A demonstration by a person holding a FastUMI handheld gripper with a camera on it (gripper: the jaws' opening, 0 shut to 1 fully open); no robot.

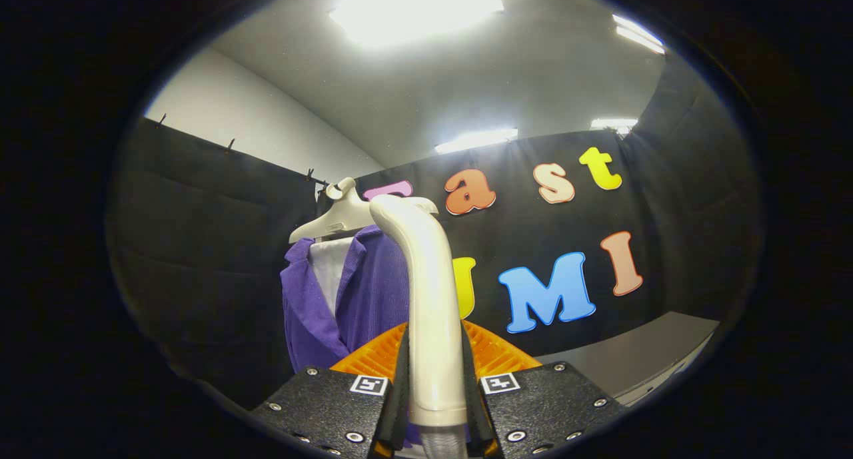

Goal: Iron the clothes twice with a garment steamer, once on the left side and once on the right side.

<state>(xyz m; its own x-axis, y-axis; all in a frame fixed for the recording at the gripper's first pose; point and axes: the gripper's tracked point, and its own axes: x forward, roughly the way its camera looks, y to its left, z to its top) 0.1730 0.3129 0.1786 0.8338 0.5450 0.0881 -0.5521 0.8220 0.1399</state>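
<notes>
One purple garment [320,299] hangs on a pale hanger [340,219] against the black wall, beyond the fingers and off to their left; a white layer shows at its open collar. Grey bench [640,356] lies past the fingers to the right. Steamer [430,299]: cream handle rises upright between the fingers, curved top bending toward the hanger, ribbed hose at its base. Gripper [434,386]: both fingers pinch the steamer handle, one on each side. Ceiling lights overhead.
</notes>
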